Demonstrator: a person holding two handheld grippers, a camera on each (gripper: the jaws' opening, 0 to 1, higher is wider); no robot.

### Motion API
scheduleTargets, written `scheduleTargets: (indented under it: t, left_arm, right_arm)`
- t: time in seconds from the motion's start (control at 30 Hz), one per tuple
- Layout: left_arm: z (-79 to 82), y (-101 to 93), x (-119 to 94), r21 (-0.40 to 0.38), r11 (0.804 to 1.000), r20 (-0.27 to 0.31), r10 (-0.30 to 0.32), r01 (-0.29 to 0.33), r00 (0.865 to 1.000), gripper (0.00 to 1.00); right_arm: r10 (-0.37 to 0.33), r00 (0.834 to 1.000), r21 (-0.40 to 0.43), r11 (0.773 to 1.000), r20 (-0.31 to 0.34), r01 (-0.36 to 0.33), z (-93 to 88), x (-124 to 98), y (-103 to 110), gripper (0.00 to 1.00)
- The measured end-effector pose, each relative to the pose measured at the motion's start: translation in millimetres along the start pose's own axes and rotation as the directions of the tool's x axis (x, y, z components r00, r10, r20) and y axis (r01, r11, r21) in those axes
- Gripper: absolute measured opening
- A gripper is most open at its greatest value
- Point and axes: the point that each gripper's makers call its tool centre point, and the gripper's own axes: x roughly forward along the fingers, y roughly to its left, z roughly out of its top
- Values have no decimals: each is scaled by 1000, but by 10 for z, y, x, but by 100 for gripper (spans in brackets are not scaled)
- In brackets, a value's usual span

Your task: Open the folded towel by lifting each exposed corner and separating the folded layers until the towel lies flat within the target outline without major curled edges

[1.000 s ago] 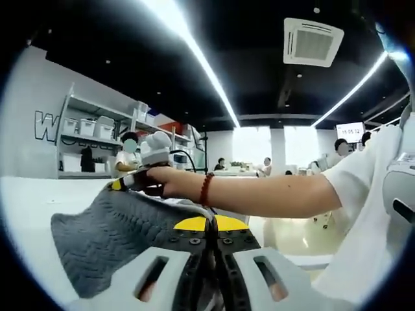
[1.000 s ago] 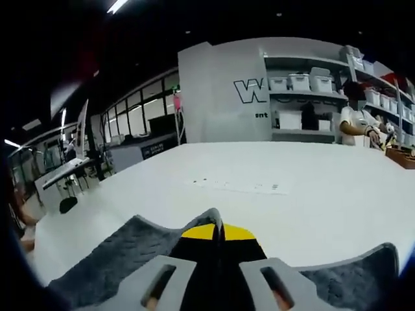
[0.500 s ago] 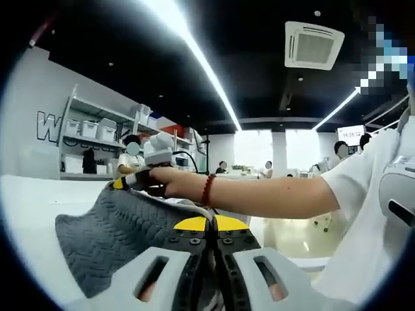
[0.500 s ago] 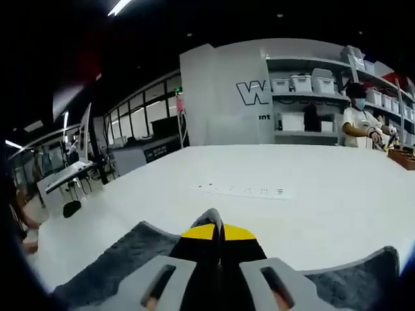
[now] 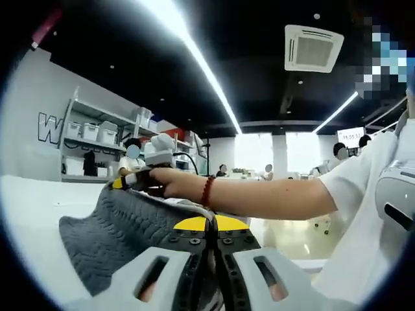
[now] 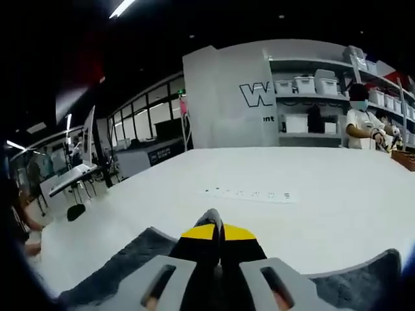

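Spanning the near field of both views was a white table (image 6: pixel 311 188), bare apart from the towel and a faint row of small marks (image 6: pixel 249 193) on its far part in the right gripper view. Behind it stood a grey wall (image 6: pixel 227 97) with a large "W", and shelves (image 6: pixel 311 103) holding white bins (image 6: pixel 301 84); a person (image 6: pixel 363 123) stood at the right end of the shelves.

Towel (image 5: pixel 110 230): grey, knitted texture, held off the table along one edge between the two grippers. In the left gripper view it draped from the upper left down to the left, toward the table. In the right gripper view grey cloth showed on both sides of the jaws, at lower left and lower right, with the table beyond.

Left gripper (image 5: pixel 211 223): jaws together, yellow tips meeting, a thin dark towel edge rising from between them; clamped on the towel.

Right gripper (image 6: pixel 217 227): jaws together, yellow tips meeting, a grey fold of towel pinched at the tips. It also appeared in the left gripper view at upper left (image 5: pixel 133 183), held in the person's hand (image 5: pixel 172 183), gripping the raised far part of the towel.

A bare forearm (image 5: pixel 272 197) with a red bracelet (image 5: pixel 205 190) at the wrist crossed that view from the right; a white sleeve (image 5: pixel 363 194) filled the right side.

Ceiling: long light strips (image 5: pixel 188 48) and a square vent (image 5: pixel 313 46).
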Motion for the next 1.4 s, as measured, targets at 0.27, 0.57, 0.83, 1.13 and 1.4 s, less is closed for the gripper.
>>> scheduleTargets:
  t: [0.27,0.57,0.83,1.13,1.4]
  left_arm:
    - [37,31,-52,-54,998,35,-12,14,999,0]
    - [64,67,-120,-53,999,42,-4,6,999,0]
    - [110,105,-185,-58,998,58,3,1,998,0]
    - [176,153,-322,-78,997,97,-4,12,995,0]
    - [229,204,-423,-90,996,118,11,-1,993,0]
  right_arm:
    - [8,1000,9,1000,-1,-8,28,40,57,0]
    - [22,1000,3,1000,0,-22,63,72,143,0]
    - [33,999,6,999,6,-33,114,84,216,0]
    - [52,999,-3,999,6,-52,148,143,374,0]
    - [75,997,8,997,16,-75,188,151,478,0]
